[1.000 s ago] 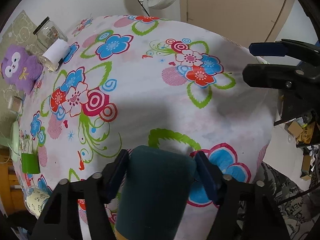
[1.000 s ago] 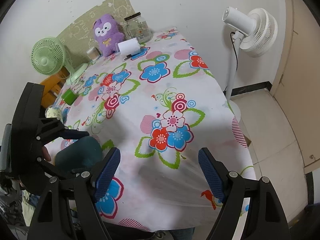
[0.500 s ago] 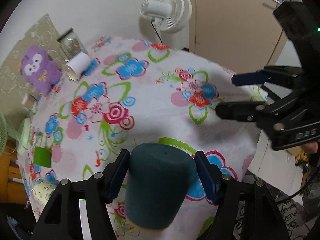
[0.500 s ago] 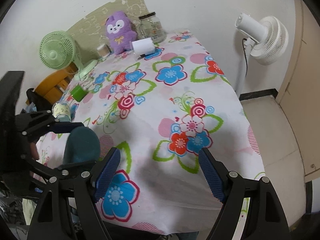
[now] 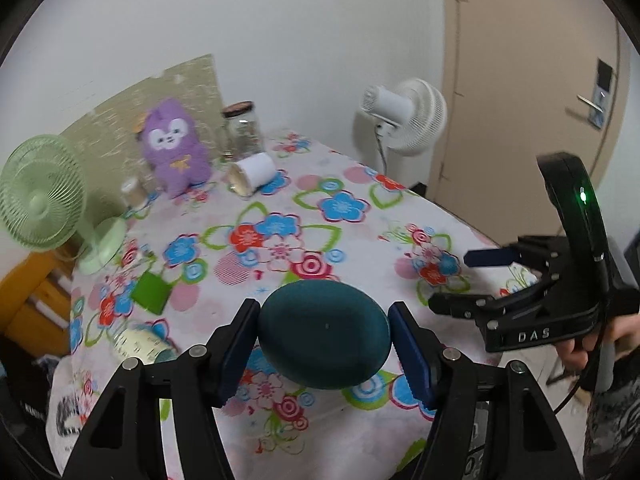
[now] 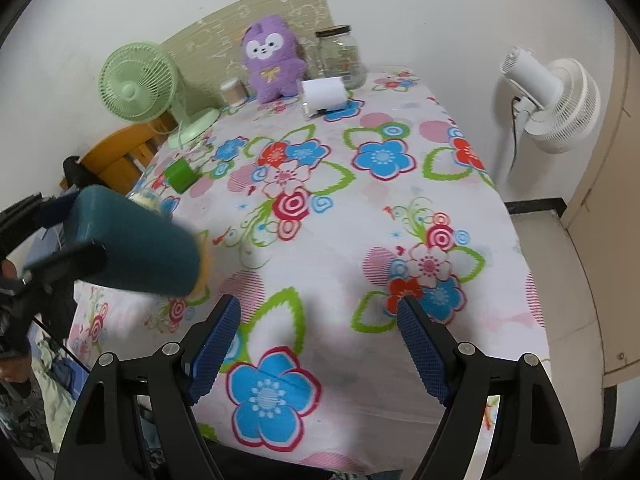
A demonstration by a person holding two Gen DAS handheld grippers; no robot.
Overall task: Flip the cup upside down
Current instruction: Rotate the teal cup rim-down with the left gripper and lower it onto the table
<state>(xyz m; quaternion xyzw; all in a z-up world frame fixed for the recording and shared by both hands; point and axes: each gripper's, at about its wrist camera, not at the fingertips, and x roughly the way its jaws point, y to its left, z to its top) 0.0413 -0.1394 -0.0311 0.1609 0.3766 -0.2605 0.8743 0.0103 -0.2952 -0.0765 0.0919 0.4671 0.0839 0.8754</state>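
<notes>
Mid-flip, by the look of it: dark teal cup point(image 5: 324, 334) held off the counter point(image 5: 360, 240) in the left gripper point(image 5: 322, 344), pinched across its sides between the two blue pads, closed base turned toward the left wrist camera. From the right wrist view, lying roughly on its side in the air over the counter's near-left corner, pale rim pointing toward the middle of the flowered cloth, though blurred there, so exact tilt hard to call. About half the turn done, judging from that; the rest of the rotation to mouth-down and the set-down yet to do. Right gripper point(image 6: 320, 344) spread wide, holding nothing, hovering over the near edge with a blue flower print between its pads. Plenty of bare cloth in the centre and toward the right for landing the cup. Less room on the left: green block point(image 5: 151, 293) and a small printed jar point(image 5: 138, 344) near the cup, counter edge just below. Purple plush point(image 6: 272, 64), glass jar point(image 6: 340, 56), white roll point(image 6: 324, 94) and green fan point(image 6: 138, 82) well apart along the far side.
</notes>
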